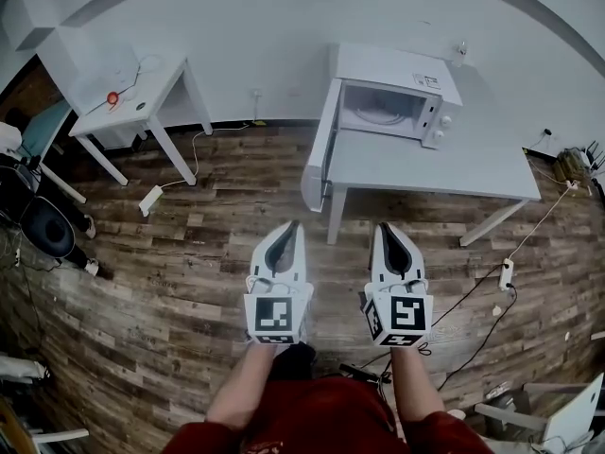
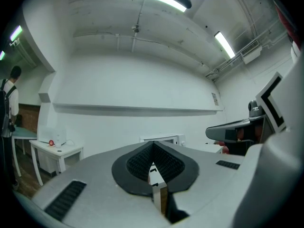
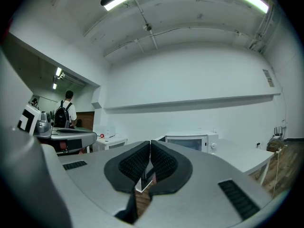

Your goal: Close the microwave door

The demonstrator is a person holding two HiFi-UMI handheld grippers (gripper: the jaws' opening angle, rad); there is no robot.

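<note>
A white microwave (image 1: 397,95) stands at the back of a grey table (image 1: 435,170), its cavity showing. Its door (image 1: 319,149) hangs swung wide open over the table's left edge. Both grippers are held side by side over the wooden floor, well short of the table, pointing level toward it. My left gripper (image 1: 292,225) is shut with nothing in it, and so is my right gripper (image 1: 384,227). In the left gripper view the microwave (image 2: 161,140) shows small beyond the shut jaws; in the right gripper view the microwave (image 3: 187,141) sits just right of the jaw tips.
A small white table (image 1: 132,97) with a red object stands at the back left. Power strips (image 1: 151,199) and cables lie on the floor at left and right (image 1: 507,274). Chairs stand at the left edge. A person with a backpack (image 3: 64,113) stands far off.
</note>
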